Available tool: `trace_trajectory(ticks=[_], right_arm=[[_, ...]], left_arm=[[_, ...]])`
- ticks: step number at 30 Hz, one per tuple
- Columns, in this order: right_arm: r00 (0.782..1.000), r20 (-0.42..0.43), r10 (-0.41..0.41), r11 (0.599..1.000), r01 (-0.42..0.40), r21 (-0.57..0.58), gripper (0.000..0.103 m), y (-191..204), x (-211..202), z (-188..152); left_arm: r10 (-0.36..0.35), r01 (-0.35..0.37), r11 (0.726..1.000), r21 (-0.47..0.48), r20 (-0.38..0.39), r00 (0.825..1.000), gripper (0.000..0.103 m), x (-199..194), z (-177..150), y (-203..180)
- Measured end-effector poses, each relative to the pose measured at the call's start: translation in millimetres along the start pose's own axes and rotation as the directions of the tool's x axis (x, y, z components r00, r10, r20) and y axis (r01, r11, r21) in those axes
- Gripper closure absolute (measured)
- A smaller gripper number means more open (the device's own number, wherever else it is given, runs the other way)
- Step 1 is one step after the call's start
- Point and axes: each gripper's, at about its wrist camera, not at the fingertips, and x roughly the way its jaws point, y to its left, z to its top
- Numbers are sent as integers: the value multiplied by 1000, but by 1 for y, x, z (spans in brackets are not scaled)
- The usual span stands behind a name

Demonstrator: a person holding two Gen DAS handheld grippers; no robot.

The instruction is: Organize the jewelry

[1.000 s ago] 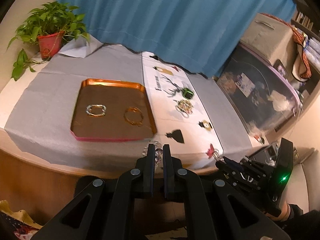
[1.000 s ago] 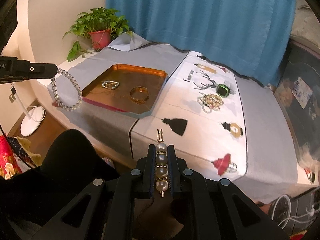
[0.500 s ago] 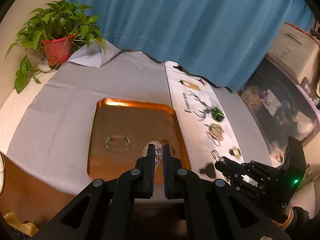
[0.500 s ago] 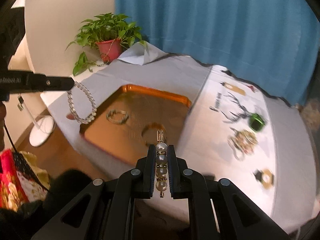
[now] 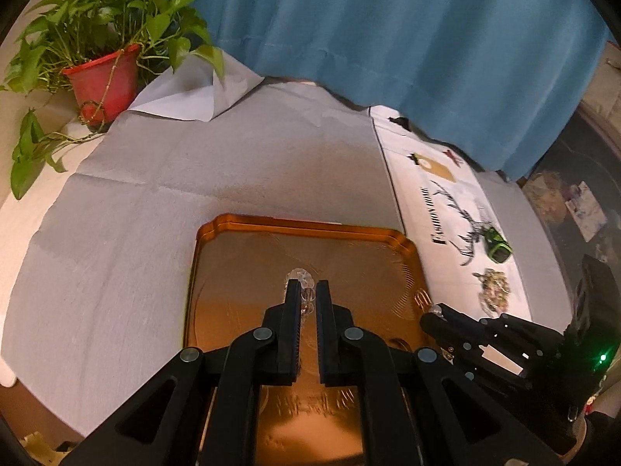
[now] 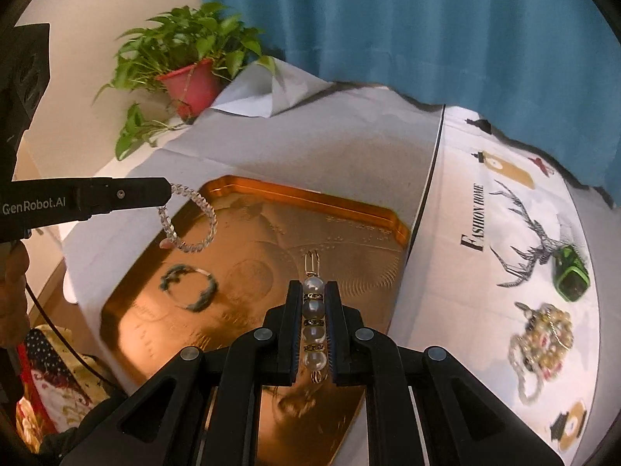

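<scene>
Both grippers hang over the copper tray [image 6: 248,272] now, each with a piece of jewelry in its fingers. The left gripper [image 5: 306,291] has its jaws drawn nearly together on a clear bead bracelet [image 6: 190,219]; from the right wrist view the loop dangles free below the fingertips, over the tray's near left edge, while from the left wrist view only a few glassy beads [image 5: 300,275] peek out past the tips. Whether the loop's lowest bead touches the tray rim, I can't quite tell.

The right gripper [image 6: 314,291] is clamped on a pearl strand [image 6: 313,326]: four pearls sit in a row between the two fingers, running lengthwise along them, with a small gold clasp poking out beyond the tips and over the tray's middle. In the left wrist view that same gripper [image 5: 436,312] shows beside the tray's right edge.

Down on the tray, a dark beaded bracelet [image 6: 188,287] lies flat near the left side, a bit blurred. Off the tray, on the white printed runner [image 6: 485,209] along the right of the table, sit a green watch [image 6: 570,272] and, nearer the front edge, a tangled heap of pearl jewelry [image 6: 543,334]. A potted plant [image 6: 186,62] stands at the far left corner, against the blue curtain [image 6: 407,19].
</scene>
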Motion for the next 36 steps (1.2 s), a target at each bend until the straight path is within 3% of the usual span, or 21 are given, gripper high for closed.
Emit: trace_trajectory(ticks=[2,4,5,6,8,10,12,14,21,23,27,36], right_arm=[[1000,2,-6,1000,6,-2,91,-3,8,2],[1000,10,-10,1000,10,9,86,-6,14,4],[1000,-7,-30,999,30,16,63,-8,18,5],[998,-35,-45,999,46,27,32,-10,22,5],[999,-28,-44,997,45,57,25,-14,18,0],[999,-22,-43,997,44,56,25,-14,6,-11],[998,-9,-59,996,59,64,25,-10,-13,-27],[998,-1,-55,996,55,73,25,-2,-39,-48],[993,44,-110,994,110,11,25,36,-120,-107],[991,61,-122,993,121,6,25,42,-138,-115],[985,60,-163,987,162,19,25,48,-167,-127],[983,119,-143,990,142,21,25,68,-221,-148]], left_arm=[[15,-15,1000,-9,-1,1000,97,9,4,4],[33,-33,999,-28,2,999,90,14,6,9],[46,-46,998,-37,-7,999,67,17,5,13],[54,-54,998,-43,-10,999,31,16,4,15],[103,-102,993,-57,20,994,6,8,-5,18],[161,-159,986,-50,41,986,6,-3,-17,19],[224,-224,974,-19,14,974,6,-16,-39,17],[247,-247,969,-3,12,969,6,-32,-66,13],[181,-180,983,24,-63,981,6,-76,-145,-19],[213,-210,976,57,-55,975,6,-91,-160,-32],[238,-237,970,49,-21,971,6,-120,-175,-42],[246,-251,968,33,100,964,6,-186,-189,-60]])
